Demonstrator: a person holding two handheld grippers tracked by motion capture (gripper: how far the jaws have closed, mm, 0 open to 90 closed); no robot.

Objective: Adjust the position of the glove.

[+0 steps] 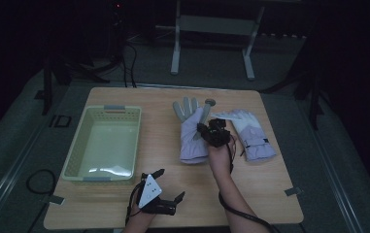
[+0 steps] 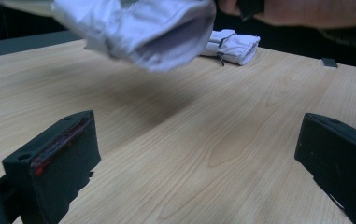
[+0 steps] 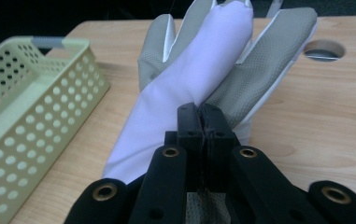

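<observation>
A lavender glove [image 1: 191,138] with grey fingers hangs just above the middle of the wooden table [image 1: 173,199], pinched at its palm side by my right gripper [image 1: 210,130], which is shut on it. In the right gripper view the jaws [image 3: 202,112] meet on the glove's fabric [image 3: 185,79], and the fingers point away. A second lavender glove [image 1: 250,135] lies flat just to the right. My left gripper [image 1: 170,183] rests near the front edge, open with nothing in it. Its view shows the wide-apart jaws [image 2: 198,123], the lifted glove [image 2: 147,28] and the other glove [image 2: 231,46].
A pale green perforated basket [image 1: 78,145] stands empty at the table's left; its wall [image 3: 31,112] is close beside the held glove. A round cable hole [image 1: 210,102] sits at the back of the table. Grey tape marks [image 1: 293,191] lie near the front corners.
</observation>
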